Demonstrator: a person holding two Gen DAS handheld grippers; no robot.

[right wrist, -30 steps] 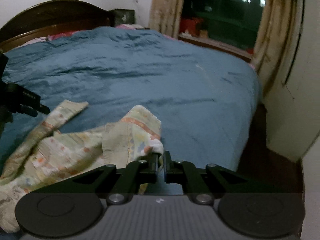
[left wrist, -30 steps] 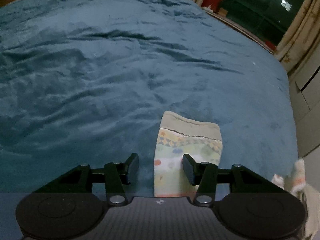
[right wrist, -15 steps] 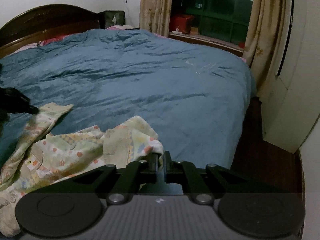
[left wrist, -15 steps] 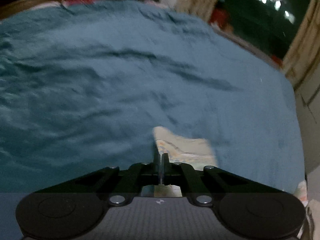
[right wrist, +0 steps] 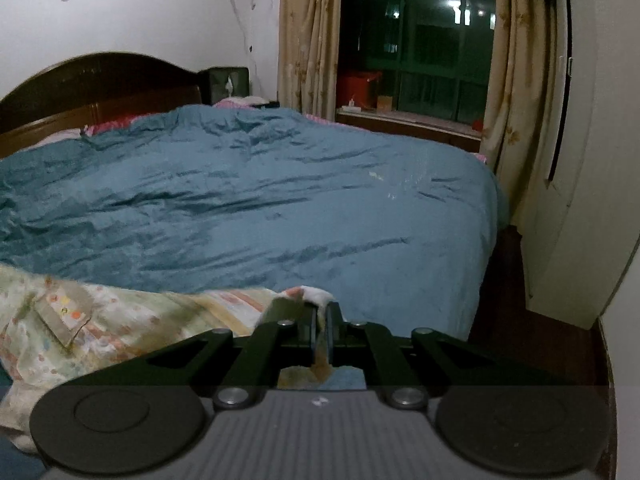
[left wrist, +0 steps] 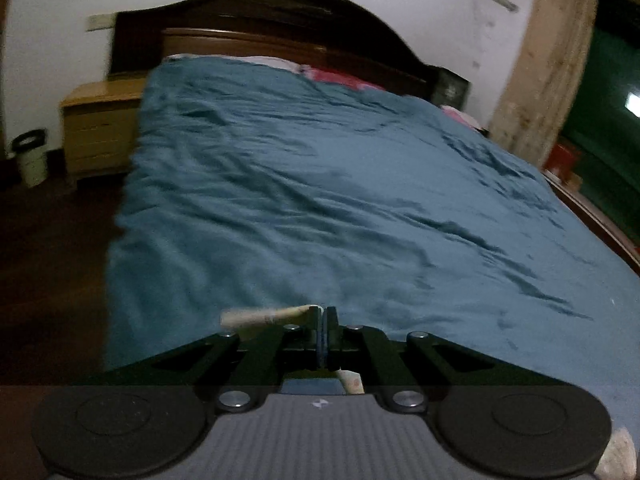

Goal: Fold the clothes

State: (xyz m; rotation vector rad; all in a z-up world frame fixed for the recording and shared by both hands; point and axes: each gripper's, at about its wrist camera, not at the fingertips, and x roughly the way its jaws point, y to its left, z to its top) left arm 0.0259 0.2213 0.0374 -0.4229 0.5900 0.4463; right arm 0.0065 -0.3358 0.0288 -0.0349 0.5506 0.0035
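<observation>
Left wrist view: left claw [left wrist: 323, 312] has its jaws pressed together on a thin edge of the patterned garment [left wrist: 266, 316]. A rolled strip of that cloth sticks out to the left of the fingertips, and a scrap shows below the jaws. The cloth sits over the foot edge of the bed. Beyond lies the teal blanket [left wrist: 340, 184], rumpled, reaching up to the dark wooden headboard [left wrist: 280, 16]. A light wooden nightstand [left wrist: 98, 128] stands beside the bed's left edge, with a small bin [left wrist: 30, 156] just beside it on the floor. Frame is blurred.

Right wrist view: right claw [right wrist: 320, 314] is closed on a white-and-orange corner of the same garment [right wrist: 120, 324]. The cloth is stretched to the left from the jaws and spreads along the foot edge of the bed towards its left corner, with a pocket flap visible. The blanket [right wrist: 260, 208] is bare above it. Curtains [right wrist: 308, 36] frame a dark window [right wrist: 416, 32] behind the far right corner.
</observation>
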